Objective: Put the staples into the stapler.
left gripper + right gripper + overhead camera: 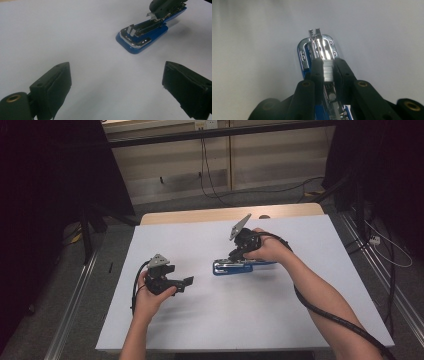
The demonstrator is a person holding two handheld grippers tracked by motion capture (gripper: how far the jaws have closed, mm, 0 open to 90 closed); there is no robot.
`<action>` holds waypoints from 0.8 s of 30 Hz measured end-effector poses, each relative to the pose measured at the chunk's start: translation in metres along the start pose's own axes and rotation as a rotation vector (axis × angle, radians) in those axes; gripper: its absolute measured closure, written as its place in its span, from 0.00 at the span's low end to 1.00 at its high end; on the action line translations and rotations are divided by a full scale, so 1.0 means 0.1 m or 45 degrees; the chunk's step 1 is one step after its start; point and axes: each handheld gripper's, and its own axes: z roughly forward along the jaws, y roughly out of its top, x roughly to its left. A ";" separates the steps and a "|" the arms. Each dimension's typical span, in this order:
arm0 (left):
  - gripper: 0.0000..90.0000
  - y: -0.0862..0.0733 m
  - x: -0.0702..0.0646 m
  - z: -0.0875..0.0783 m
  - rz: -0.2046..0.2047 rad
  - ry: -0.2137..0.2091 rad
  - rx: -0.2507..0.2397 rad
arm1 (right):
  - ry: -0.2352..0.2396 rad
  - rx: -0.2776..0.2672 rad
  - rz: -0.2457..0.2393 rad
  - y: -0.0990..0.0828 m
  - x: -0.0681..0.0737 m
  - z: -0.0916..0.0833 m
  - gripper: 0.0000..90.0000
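Observation:
A blue stapler lies on the white table, right of the middle, its chrome front end pointing left in the high view. Its top is swung open, baring the metal staple channel. My right gripper reaches down onto it from the right, jaws shut on a silver strip of staples sitting in the channel. My left gripper rests low over the table to the stapler's left, jaws wide open with nothing between them.
The table's wooden far edge borders a floor with trailing cables. Metal rails run along both sides of the table. Black curtains hang at the left and right. A thick cable trails from the right gripper along the forearm.

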 end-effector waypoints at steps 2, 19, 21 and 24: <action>0.10 0.00 0.00 0.00 0.001 0.000 0.001 | 0.005 0.012 -0.010 0.02 0.00 0.01 0.88; 0.10 0.00 0.02 -0.02 -0.011 0.005 -0.013 | 0.030 0.015 -0.054 0.12 -0.02 0.09 0.88; 0.10 0.00 0.02 -0.02 -0.009 0.005 -0.013 | 0.030 0.011 -0.058 0.13 -0.02 0.10 0.88; 0.10 0.00 0.02 -0.02 -0.009 0.004 -0.011 | 0.035 0.011 -0.068 0.14 -0.02 0.12 0.88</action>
